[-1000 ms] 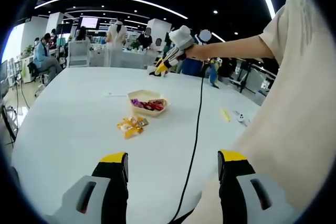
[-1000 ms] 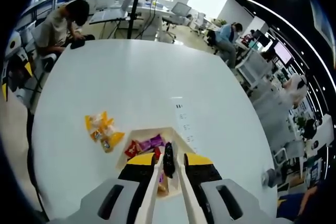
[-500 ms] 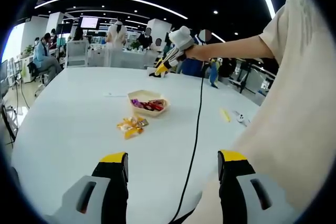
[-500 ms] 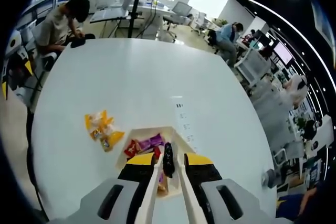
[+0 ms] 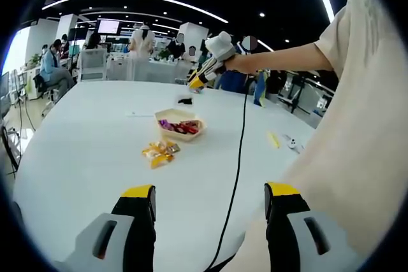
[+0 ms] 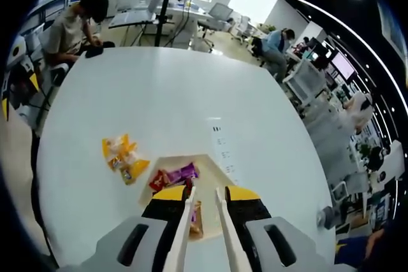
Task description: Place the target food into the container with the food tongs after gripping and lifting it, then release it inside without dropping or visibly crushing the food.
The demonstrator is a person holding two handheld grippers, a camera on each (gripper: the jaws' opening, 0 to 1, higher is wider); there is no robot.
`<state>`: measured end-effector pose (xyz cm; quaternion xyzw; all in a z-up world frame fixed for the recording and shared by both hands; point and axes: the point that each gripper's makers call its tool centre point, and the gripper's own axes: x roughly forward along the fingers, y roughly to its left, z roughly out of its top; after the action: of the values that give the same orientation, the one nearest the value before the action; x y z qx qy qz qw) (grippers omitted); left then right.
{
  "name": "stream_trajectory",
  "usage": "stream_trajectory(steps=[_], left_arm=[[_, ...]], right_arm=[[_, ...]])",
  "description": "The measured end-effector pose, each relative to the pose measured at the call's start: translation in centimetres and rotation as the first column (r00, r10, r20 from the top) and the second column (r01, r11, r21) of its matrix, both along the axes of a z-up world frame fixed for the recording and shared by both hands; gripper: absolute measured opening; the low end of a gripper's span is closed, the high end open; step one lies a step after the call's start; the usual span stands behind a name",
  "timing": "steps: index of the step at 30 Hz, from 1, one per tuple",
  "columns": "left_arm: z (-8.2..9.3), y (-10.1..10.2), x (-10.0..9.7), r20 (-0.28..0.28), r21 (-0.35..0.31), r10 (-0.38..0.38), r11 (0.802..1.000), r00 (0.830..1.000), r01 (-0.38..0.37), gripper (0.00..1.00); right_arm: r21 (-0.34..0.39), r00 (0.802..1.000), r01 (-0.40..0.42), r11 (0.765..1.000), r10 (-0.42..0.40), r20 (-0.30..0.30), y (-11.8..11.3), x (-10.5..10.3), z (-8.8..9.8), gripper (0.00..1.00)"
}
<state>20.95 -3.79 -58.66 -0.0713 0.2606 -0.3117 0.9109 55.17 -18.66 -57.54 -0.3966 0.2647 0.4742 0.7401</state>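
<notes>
Left claw point(image 5: 210, 193): released, its jaws wide apart and nothing between them. It hangs over the near edge of the round white counter point(image 5: 83, 157).

Right claw point(image 6: 205, 193): grasping the white food tongs point(image 6: 183, 224), one arm lying along the inside of each jaw. The two arms stand apart with nothing between them. In the left gripper view I see this claw point(image 5: 199, 79) at the far side, held in my hand point(image 5: 221, 47) above the counter, with a black cable point(image 5: 239, 151) trailing down from it towards me.

Container: a shallow beige paper tray point(image 6: 167, 162) sits directly under the right claw, near the middle of the counter. It holds several wrapped snacks point(image 6: 180, 174) in purple, red and orange.

Target food: in the left gripper view a small dark piece point(image 5: 185, 100) shows just past the far rim of the tray point(image 5: 167, 115), below the right claw. I cannot tell whether it is in the air or at rest, nor whether it is inside the tray.

Other items: a cluster of yellow and orange packets point(image 5: 159, 153) lies on the counter just beside the tray, on its near left. A printed paper slip point(image 6: 220, 139) lies flat beyond the tray. A small yellow piece point(image 5: 273, 139) lies well apart to the right.
</notes>
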Motion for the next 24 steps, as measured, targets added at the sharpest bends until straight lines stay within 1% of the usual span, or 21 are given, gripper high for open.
stream_trajectory(steps=[12, 17, 20, 24], left_arm=[[-0.1, -0.3, 0.0, -0.002, 0.0, -0.009, 1.0, 1.0, 0.009, 0.69], [-0.1, -0.4, -0.1, -0.003, 0.0, -0.012, 1.0, 1.0, 0.012, 0.69], [-0.1, -0.4, -0.1, -0.004, 0.0, -0.012, 1.0, 1.0, 0.012, 0.69], [-0.2, -0.5, -0.1, -0.005, 0.0, -0.012, 1.0, 1.0, 0.012, 0.69]], right_arm=[[0.01, 1.0, 0.002, 1.0, -0.002, -0.005, -0.3, -0.6, -0.2, 0.24], [0.022, 1.0, 0.004, 1.0, -0.003, -0.028, -0.3, -1.1, -0.6, 0.25], [0.024, 1.0, 0.001, 1.0, -0.001, -0.031, -0.3, -1.4, -0.7, 0.26], [0.042, 0.999, -0.001, 0.999, 0.004, -0.049, 0.0, -2.2, -1.1, 0.26]])
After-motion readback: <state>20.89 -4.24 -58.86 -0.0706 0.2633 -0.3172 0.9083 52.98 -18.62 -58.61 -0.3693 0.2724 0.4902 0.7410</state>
